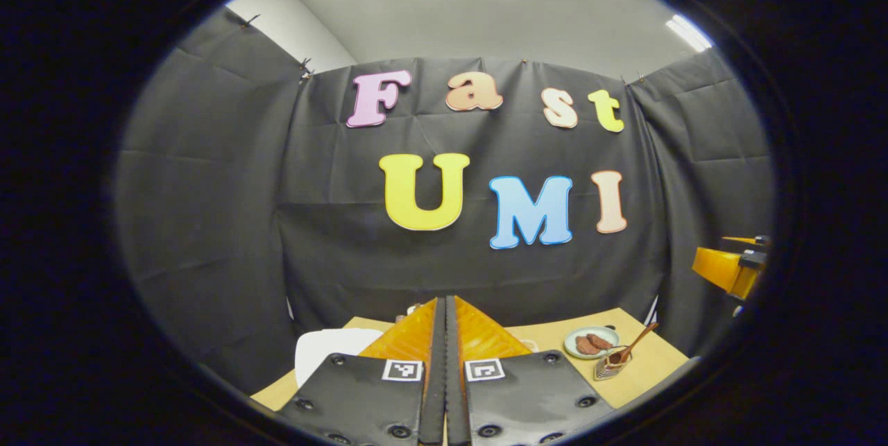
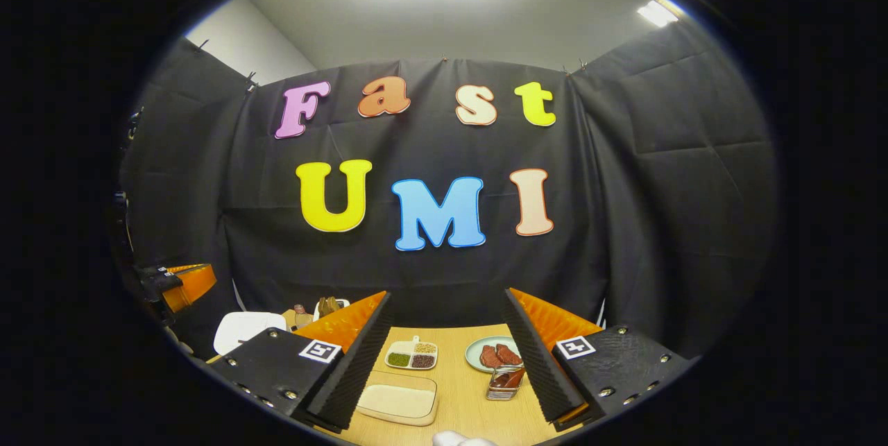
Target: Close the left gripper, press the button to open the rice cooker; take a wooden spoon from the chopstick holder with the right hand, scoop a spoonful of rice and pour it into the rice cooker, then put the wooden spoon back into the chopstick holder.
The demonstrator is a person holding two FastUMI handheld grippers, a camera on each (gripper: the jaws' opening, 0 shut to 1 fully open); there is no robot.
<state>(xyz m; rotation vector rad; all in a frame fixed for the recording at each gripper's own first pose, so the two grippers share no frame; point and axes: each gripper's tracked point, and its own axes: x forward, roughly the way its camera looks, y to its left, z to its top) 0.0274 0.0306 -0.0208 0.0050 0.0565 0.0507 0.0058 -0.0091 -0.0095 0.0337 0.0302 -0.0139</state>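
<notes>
My left gripper [image 1: 445,314] is shut, its two fingers pressed flat together with nothing between them, held above the near edge of the wooden table [image 1: 645,363]. A white rice cooker [image 1: 326,352] shows just left of the fingers, its lid down. The chopstick holder [image 1: 610,366] stands at the right with a wooden spoon [image 1: 637,343] leaning out of it. My right gripper [image 2: 446,297] is open and empty above the table. Between its fingers lie a shallow tray of rice [image 2: 399,397] and the chopstick holder [image 2: 505,383]. The rice cooker [image 2: 243,328] sits at the far left.
A plate with brown pieces of food [image 1: 592,343] [image 2: 494,354] stands behind the holder. A small divided dish of grains [image 2: 413,356] lies beyond the rice tray. Small items [image 2: 326,306] stand at the back by the cooker. The other gripper [image 1: 728,269] [image 2: 182,284] shows at each view's edge.
</notes>
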